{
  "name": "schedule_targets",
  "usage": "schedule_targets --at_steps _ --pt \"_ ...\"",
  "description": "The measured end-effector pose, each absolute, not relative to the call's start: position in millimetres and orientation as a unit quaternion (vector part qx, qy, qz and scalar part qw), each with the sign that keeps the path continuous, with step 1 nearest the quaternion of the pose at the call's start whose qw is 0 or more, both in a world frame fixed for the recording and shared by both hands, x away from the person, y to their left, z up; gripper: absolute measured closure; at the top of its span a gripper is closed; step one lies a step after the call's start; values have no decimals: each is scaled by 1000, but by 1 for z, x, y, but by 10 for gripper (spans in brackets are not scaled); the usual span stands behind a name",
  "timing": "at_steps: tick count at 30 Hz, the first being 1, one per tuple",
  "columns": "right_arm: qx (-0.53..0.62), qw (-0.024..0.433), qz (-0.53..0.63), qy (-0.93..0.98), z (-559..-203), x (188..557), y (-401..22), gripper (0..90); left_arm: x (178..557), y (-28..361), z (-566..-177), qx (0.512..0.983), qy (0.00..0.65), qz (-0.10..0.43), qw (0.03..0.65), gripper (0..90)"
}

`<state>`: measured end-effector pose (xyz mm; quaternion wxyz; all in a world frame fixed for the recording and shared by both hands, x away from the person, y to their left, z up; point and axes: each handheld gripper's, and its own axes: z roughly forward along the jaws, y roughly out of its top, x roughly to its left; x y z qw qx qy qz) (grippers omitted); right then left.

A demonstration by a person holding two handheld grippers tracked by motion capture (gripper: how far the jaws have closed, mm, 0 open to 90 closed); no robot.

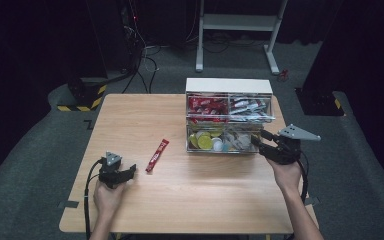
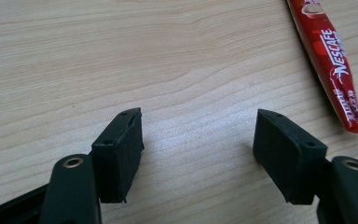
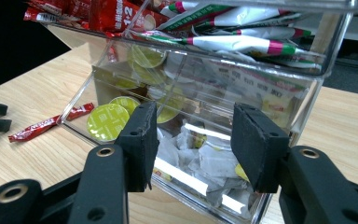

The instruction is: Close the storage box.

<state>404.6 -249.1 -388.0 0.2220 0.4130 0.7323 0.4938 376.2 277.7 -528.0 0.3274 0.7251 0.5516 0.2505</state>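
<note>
The left gripper (image 1: 130, 171) rests low over the pale wooden table (image 1: 190, 200), its two black jaws spread wide apart with bare wood grain between them and nothing in their grasp. Beyond the tip of the jaw that shows on the right in the left gripper view, and a little outside it, lies a long red foil coffee stick sachet with white lettering (image 2: 333, 65), flat on the table and clear of both pads.

The right gripper (image 3: 193, 140) points at the clear plastic drawer organiser with a white top (image 1: 228, 86). Its jaws stand partly open, and the pads press on nothing. Directly ahead of the gap and slightly below the tips is the transparent lower drawer (image 3: 256, 205), pulled out toward the gripper; crumpled white paper-wrapped packets (image 3: 205, 163) lie in it between the two pads as seen from behind them. Just beyond the left-hand pad sit round yellow-green capsule lids (image 3: 105, 120). Above the jaws the upper drawer holds red sachets (image 3: 116, 14) over the left-hand jaw and white sachets with pink and green ends (image 3: 242, 42) over the right-hand jaw. Whether the tips touch the drawer's front edge cannot be told.
</note>
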Motion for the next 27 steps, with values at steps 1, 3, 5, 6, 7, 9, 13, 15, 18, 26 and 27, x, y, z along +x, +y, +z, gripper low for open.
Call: schedule_targets --at_steps 1,3,5,6,7,9,13,15,18,26,27 --pt "414 222 494 731 -390 403 -250 508 376 278 -528 725 552 251 328 333" --pt "414 223 494 731 -391 403 -251 508 376 278 -528 725 552 251 328 333" --pt "417 220 495 729 -395 401 -253 508 376 278 -528 725 551 251 328 333" --pt "417 220 495 729 -395 401 -253 508 376 278 -528 725 552 251 328 333" --pt "419 218 497 727 -397 400 -254 506 376 278 -528 725 552 251 328 333" --pt "420 217 498 727 -399 399 -255 506 376 278 -528 725 552 251 328 333" --pt "425 215 497 725 -408 396 -256 504 376 278 -528 725 551 252 328 333" --pt "430 208 499 723 -415 395 -258 503 376 278 -528 725 552 251 328 333" --pt "433 205 501 720 -419 394 -258 504 376 278 -528 725 552 251 328 333" --pt "440 197 495 723 -434 391 -257 501 376 278 -528 725 551 252 328 333" --pt "442 196 494 722 -435 390 -257 502 376 278 -528 725 551 252 328 332"
